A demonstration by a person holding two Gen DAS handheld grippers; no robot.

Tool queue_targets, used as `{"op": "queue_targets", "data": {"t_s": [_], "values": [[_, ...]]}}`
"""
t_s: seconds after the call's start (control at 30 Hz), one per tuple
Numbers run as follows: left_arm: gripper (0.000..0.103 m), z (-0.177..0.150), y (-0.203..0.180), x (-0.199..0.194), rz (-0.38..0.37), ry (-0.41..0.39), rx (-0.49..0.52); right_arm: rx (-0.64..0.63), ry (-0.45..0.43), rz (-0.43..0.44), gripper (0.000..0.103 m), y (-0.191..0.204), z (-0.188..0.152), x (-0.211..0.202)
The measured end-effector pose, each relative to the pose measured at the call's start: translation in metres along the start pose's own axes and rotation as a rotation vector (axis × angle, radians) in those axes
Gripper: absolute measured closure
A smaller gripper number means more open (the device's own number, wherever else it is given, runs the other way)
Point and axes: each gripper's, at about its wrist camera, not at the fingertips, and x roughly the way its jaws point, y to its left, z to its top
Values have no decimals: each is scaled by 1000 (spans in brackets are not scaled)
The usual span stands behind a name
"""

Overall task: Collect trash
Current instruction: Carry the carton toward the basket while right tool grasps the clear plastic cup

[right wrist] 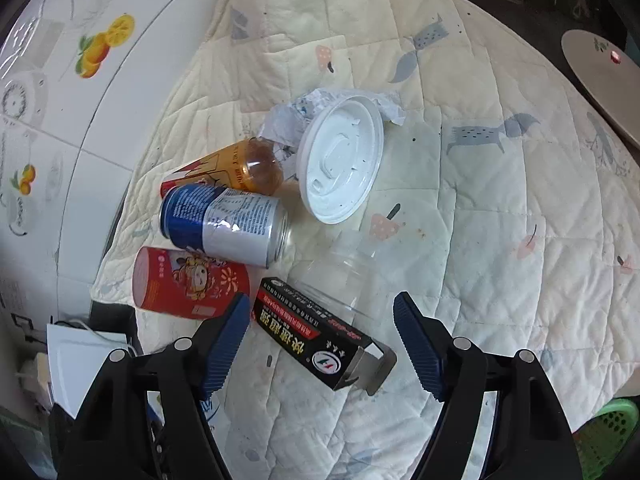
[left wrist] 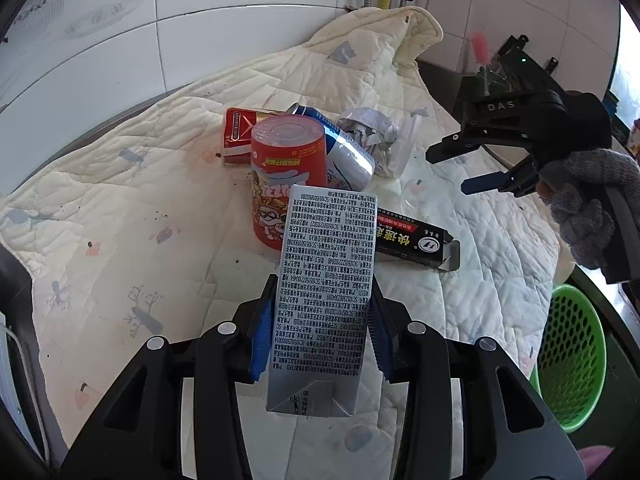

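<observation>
A silver carton (left wrist: 326,300) is pinched between the left gripper (left wrist: 320,340) pads, raised over the quilt (left wrist: 120,208). The right gripper (right wrist: 322,344) is spread, a black box (right wrist: 316,336) lying between its fingers, untouched; cans (right wrist: 224,226) at 10 o'clock.

We see both views in bright, even daylight, coolest at a blown-out window (left wrist: 626,60) on the far right. Shadows on the quilt (right wrist: 480,200) are soft and short. Glare glints off the can (right wrist: 224,224) and the tiled wall (left wrist: 120,40). Fisheye bending curves the edges, with black vignette in the corners. The right gripper (left wrist: 464,168) and a pink thing (left wrist: 480,48) behind it look slightly blurred.
</observation>
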Motion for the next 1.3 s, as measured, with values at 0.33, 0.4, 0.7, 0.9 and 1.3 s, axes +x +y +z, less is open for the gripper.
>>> {"op": "queue_targets", "data": {"t_s": [0.33,0.4,0.7,0.9,1.3], "values": [[62,-8,10,-9,7,-4,-27,152,71,9,37,-19,19,43],[62,-8,11,-10,7,-6,-30,182,81,19,40,-24,19,48],[62,-11,7,-16,9,-7,-26,225,85,107,44,-40,1,51],[62,-9,-8,-23,-6,-20,-14,146,42,122,44,-46,-19,13],[62,-14,-70,-46,-51,-55,32,42,16,150,44,-86,-85,-78]]}}
